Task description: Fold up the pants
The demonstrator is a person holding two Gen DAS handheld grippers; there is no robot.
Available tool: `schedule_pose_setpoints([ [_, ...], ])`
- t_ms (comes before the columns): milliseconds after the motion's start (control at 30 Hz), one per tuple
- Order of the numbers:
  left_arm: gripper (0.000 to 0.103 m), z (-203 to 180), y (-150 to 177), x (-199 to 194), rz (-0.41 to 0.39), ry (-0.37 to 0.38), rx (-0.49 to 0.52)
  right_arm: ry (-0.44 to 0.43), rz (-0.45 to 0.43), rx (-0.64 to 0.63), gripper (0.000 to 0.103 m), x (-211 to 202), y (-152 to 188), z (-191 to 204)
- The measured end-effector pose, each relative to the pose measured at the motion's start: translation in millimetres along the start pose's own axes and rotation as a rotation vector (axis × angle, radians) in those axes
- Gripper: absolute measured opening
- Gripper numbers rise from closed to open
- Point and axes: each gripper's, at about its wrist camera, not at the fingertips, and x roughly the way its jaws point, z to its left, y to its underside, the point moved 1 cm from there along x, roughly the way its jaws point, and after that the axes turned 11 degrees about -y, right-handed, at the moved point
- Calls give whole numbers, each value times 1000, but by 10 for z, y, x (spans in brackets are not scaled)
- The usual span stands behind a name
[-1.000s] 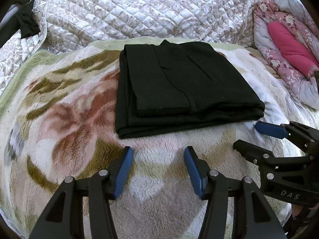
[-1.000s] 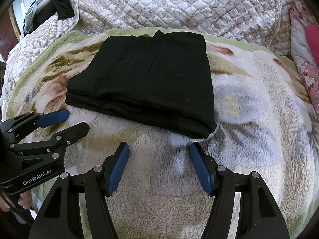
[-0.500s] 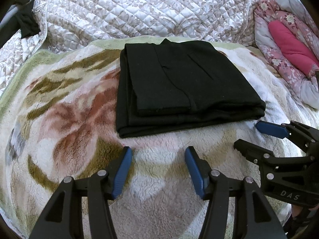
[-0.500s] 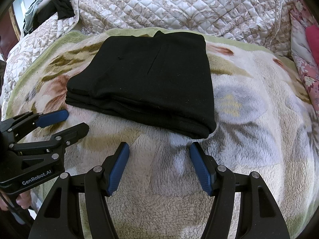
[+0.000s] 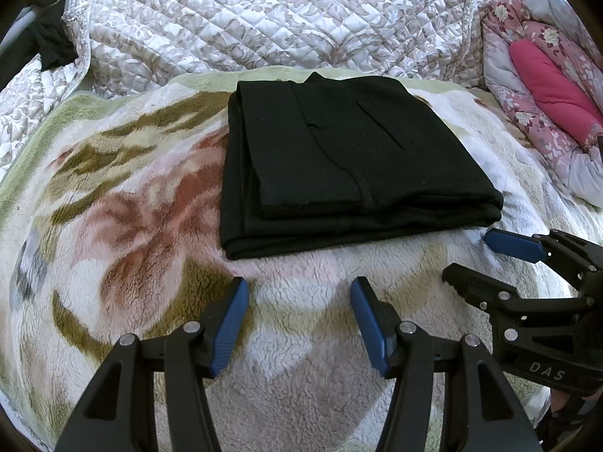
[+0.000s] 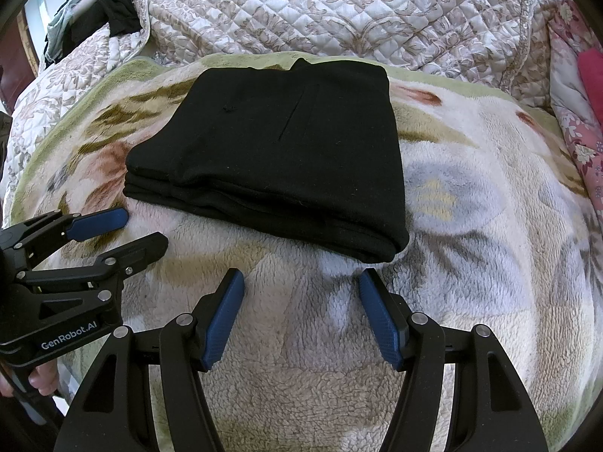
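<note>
Your black pants [image 5: 339, 158] lie folded into a compact, layered rectangle on the fleecy floral blanket [image 5: 132, 207], toward its far end, just short of the quilted bedspread [image 5: 264, 19] bunched behind it. Compared with the frames from 1 s and 0.5 s ago, almost nothing differs — the stack keeps the same shape and the same spot, and neither tool has shifted more than a hair.

Your left gripper [image 5: 299, 324] hovers over bare blanket on the near side of the stack, its blue pads [image 5: 230, 324] spread wide with only fleece showing between them. It holds nothing and is apart from the cloth. Your right gripper [image 6: 301, 316] sits in the same posture near the stack's front right corner, jaws parted and empty, pads [image 6: 380, 320] clear of the fabric.

Each tool shows in the other's view: the right one [image 5: 475, 260] comes in from the right edge of the left camera, its upper blue tip just beside the folded edge, and the left one [image 6: 135, 231] comes in from the left edge of the right camera, likewise near the front left corner.

At the far right lies a pink floral comforter [image 5: 542, 86] — well apart from the pants. Dark clothing [image 6: 109, 15] hangs at the upper left beyond the bedspread.
</note>
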Motion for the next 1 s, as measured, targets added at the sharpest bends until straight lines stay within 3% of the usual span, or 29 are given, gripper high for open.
schedule_pose_setpoints([
  [1000, 61, 14, 8, -18, 10, -3, -8, 7, -11, -15, 66, -3, -2, -20],
])
